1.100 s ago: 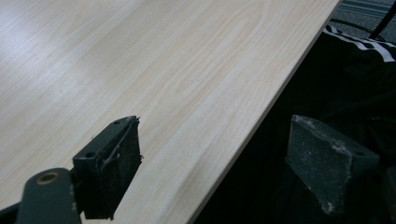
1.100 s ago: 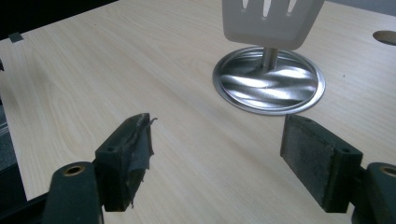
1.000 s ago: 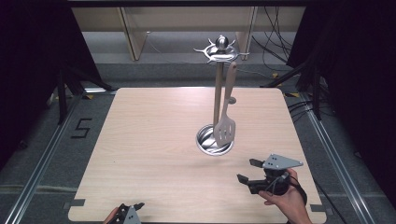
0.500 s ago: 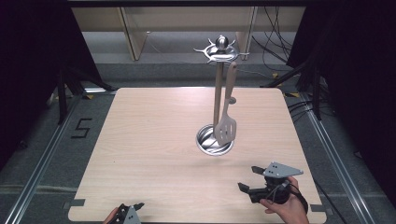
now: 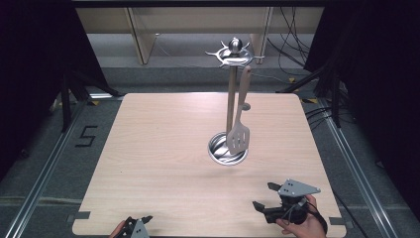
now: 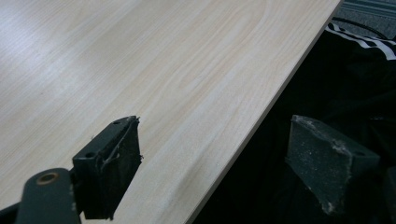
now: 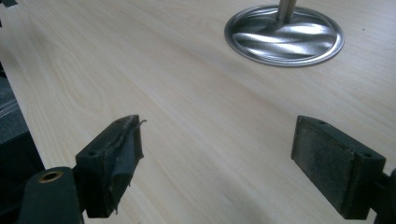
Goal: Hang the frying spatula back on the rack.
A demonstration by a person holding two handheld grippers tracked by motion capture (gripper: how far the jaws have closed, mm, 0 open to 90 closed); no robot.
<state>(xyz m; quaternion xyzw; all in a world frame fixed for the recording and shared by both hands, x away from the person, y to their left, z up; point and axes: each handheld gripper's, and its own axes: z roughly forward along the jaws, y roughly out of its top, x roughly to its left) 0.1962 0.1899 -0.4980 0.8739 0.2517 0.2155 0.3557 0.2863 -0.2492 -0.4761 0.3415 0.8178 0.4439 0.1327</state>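
A metal utensil stand (image 5: 231, 89) rises from a round steel base (image 5: 227, 148) near the middle of the wooden table (image 5: 163, 148). A slotted steel spatula (image 5: 239, 124) hangs from one of its top hooks. My right gripper (image 5: 265, 196) is low over the table's front right, open and empty, held by a hand (image 5: 304, 228). In the right gripper view the base (image 7: 285, 35) lies ahead between the wide-apart jaws. My left gripper (image 5: 138, 223) sits at the front edge, open and empty; its view looks along the table's edge (image 6: 261, 107).
Beyond the table's far edge stand wooden shelf legs (image 5: 141, 34) and loose cables (image 5: 292, 44) on a grey floor. Metal rails (image 5: 44, 173) run along both sides. A floor marking "5" (image 5: 85, 136) lies at the left. Dark curtains flank both sides.
My right gripper has drawn back toward the table's front edge, away from the stand. The left gripper has stayed put.
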